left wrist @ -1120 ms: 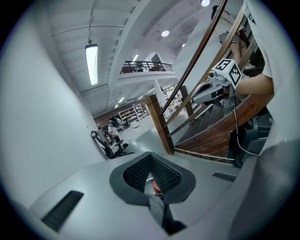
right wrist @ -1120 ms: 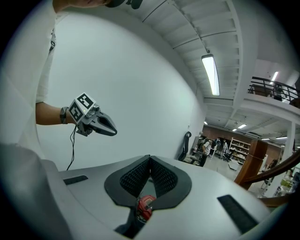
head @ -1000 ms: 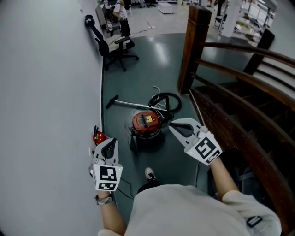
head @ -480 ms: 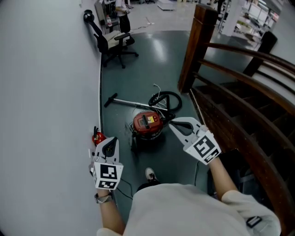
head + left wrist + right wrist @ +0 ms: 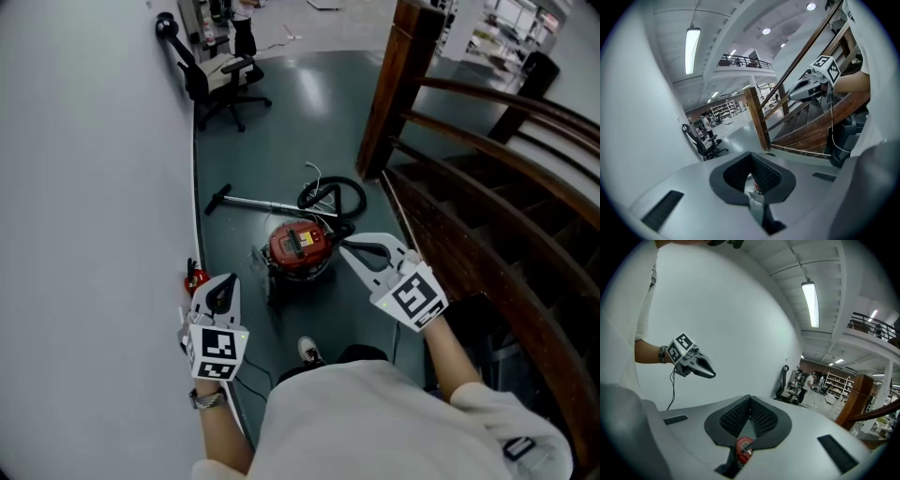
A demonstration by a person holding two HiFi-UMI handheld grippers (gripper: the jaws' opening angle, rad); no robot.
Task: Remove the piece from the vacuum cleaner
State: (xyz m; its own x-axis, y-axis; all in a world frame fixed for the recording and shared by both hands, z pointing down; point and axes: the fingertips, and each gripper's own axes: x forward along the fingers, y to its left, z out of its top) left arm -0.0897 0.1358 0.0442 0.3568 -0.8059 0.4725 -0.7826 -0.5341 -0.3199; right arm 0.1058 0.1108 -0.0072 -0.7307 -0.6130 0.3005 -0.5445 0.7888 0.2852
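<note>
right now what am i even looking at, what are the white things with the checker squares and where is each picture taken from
There is no robot here. A person holds a hand tool with two jaws in each hand: the left gripper and the right gripper. The checkered cubes are part of them. The head view comes from a camera on the person's head, looking down. The two gripper views come from cameras riding on the tools, looking along their jaws. Both pairs of jaws are shut and hold nothing. Ahead on the dark floor stands a red vacuum cleaner with its wand.

Head view looks steeply down; left tool point(image 5: 226, 281) and right tool point(image 5: 346, 247) views share the office chair point(image 5: 225, 70).
</note>
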